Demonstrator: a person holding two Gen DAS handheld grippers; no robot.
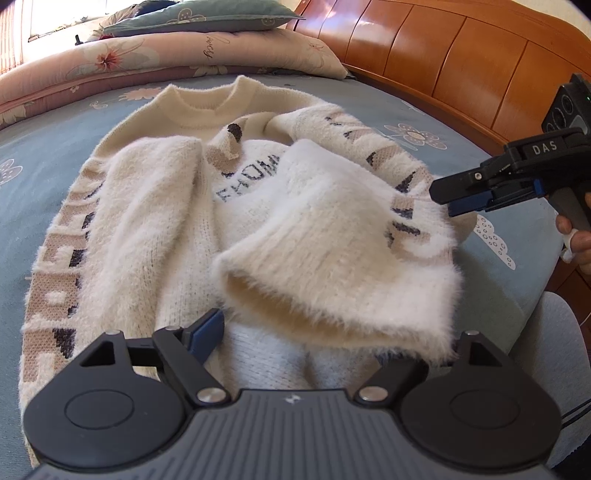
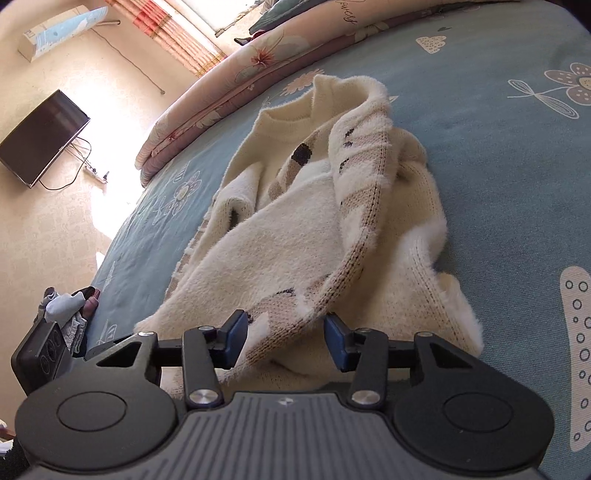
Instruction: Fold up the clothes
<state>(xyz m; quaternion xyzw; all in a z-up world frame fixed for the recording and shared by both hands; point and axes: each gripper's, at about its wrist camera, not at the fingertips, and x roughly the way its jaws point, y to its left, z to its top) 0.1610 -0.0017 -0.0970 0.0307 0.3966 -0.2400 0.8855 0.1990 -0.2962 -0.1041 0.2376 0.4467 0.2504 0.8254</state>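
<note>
Both grippers' fingers (image 2: 236, 332) spread: sweater (image 1: 258, 206) hem between left's, sleeve between right's.

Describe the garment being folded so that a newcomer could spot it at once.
On the blue flowered bedsheet, below the stacked pink quilts, lies a fluffy cream sweater. Both sleeves are folded across its chest. It is the only knitwear there, set apart by beige sleeve bands with dark letter shapes.

Blue floral bedsheet (image 2: 498, 155), folded pink quilt (image 1: 122, 66), teal pillow (image 1: 199, 16), wooden headboard (image 1: 443, 55). Wall-mounted TV (image 2: 40, 136), air conditioner (image 2: 62, 31), striped curtains (image 2: 173, 37), bright sunlit window.
</note>
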